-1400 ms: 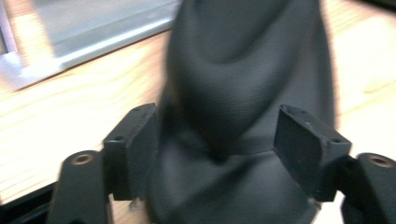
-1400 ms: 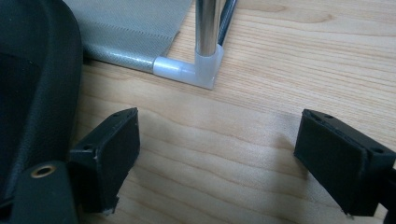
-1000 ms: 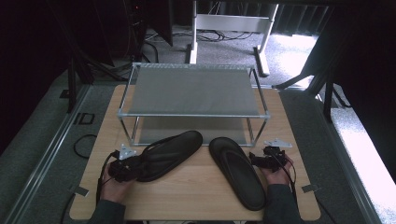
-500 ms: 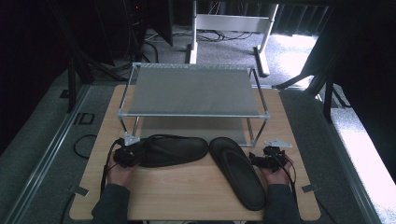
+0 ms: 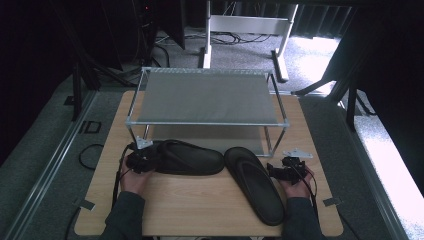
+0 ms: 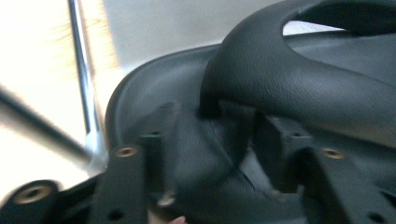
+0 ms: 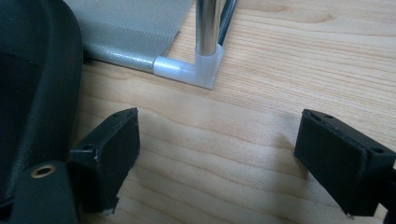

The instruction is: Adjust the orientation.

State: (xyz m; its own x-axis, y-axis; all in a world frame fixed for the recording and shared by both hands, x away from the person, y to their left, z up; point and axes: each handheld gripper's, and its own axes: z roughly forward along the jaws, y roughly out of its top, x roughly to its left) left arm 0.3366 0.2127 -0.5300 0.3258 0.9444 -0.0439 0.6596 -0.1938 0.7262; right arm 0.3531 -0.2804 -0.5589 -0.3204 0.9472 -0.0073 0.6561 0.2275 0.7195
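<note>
Two black flip-flops lie on the wooden table in front of a two-shelf metal rack (image 5: pixel 207 97). The left flip-flop (image 5: pixel 192 157) lies crosswise along the front of the rack's lower shelf. My left gripper (image 5: pixel 142 160) is shut on that sandal's left end. In the left gripper view the left gripper (image 6: pixel 219 158) pinches the sole beside the strap (image 6: pixel 299 93). The right flip-flop (image 5: pixel 255 182) lies slantwise. My right gripper (image 5: pixel 280 172) stands open just to its right, nothing between its fingers. In the right gripper view the right gripper (image 7: pixel 219 154) hovers over bare wood, the sandal's edge (image 7: pixel 32 93) beside its left jaw.
The rack's front right leg and white corner joint (image 7: pixel 205 70) stand just ahead of the right gripper, with the grey mesh lower shelf (image 7: pixel 135 32) behind. A chrome rack leg (image 6: pixel 84 79) is close to the left sandal's end. The table's near edge (image 5: pixel 200 232) is by the person's forearms.
The left gripper has swung the left flip-flop from a slant to lie crosswise and carried it closer to the rack. The right gripper and right flip-flop have stayed put.
</note>
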